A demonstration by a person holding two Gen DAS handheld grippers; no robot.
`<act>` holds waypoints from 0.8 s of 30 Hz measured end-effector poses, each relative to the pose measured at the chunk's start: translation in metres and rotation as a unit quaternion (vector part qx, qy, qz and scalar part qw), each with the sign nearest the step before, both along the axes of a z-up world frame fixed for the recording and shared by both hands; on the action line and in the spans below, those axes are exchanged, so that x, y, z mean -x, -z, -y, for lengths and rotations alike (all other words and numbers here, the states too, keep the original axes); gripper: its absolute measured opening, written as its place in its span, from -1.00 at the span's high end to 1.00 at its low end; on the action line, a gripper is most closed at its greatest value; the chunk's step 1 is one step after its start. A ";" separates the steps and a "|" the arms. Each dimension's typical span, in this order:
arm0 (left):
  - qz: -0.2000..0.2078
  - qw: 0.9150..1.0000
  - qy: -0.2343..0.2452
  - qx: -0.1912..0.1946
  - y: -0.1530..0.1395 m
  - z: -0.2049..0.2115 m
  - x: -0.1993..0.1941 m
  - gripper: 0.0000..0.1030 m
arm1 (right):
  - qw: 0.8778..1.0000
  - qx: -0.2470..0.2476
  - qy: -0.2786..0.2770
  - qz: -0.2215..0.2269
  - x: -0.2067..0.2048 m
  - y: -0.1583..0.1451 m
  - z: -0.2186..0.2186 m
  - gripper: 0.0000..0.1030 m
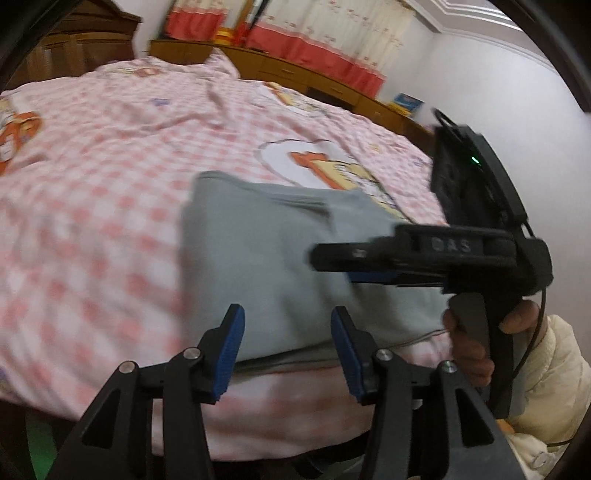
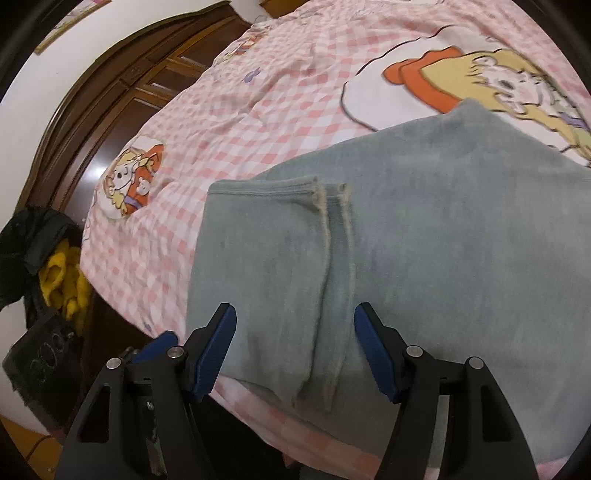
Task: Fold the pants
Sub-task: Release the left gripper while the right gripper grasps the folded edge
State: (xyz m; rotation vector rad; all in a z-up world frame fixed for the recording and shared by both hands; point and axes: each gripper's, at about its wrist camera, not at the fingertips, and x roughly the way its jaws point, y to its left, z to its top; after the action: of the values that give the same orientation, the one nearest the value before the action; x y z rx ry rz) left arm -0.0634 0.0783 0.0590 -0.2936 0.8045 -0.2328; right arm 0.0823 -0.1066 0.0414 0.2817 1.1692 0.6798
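Grey-blue pants (image 1: 266, 258) lie folded on the pink checked bed cover (image 1: 110, 192), near its front edge. In the right wrist view the pants (image 2: 424, 221) show two pale leg hems (image 2: 328, 206) side by side on top. My left gripper (image 1: 287, 317) hovers open just over the near edge of the pants, and its blue pads (image 1: 232, 343) touch nothing. My right gripper (image 2: 295, 317) also stands open above the folded legs, with cloth below the gap but not pinched. It shows from the side in the left wrist view as well, right gripper (image 1: 332, 266), held by a hand (image 1: 469, 343) in a cream sleeve.
The bed cover (image 2: 258, 110) carries cartoon prints. A low wooden cabinet (image 1: 295, 74) and red-and-white curtains (image 1: 314, 33) stand beyond the bed. A dark wooden wardrobe (image 2: 122, 96) and a black bag with yellow cloth (image 2: 59, 280) sit at the bed's left side.
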 end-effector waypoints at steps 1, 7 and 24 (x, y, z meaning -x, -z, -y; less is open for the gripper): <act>-0.001 1.000 -0.009 -0.003 0.001 -0.006 0.005 0.01 | 1.000 0.001 0.004 0.006 0.002 -0.001 0.003 -0.33; -0.016 0.999 -0.046 -0.018 0.013 -0.030 0.016 0.00 | 1.000 0.004 0.000 0.004 -0.002 0.005 -0.002 -0.33; -0.029 0.999 -0.029 -0.032 0.021 -0.013 0.020 -0.07 | 0.996 -0.029 -0.063 0.048 0.001 -0.069 -0.042 0.86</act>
State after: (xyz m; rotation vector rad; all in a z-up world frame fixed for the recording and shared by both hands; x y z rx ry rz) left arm -0.0829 0.0909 0.0379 -0.2625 0.8574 -0.1449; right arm 0.0816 -0.0649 0.1105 0.2223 1.0826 0.8304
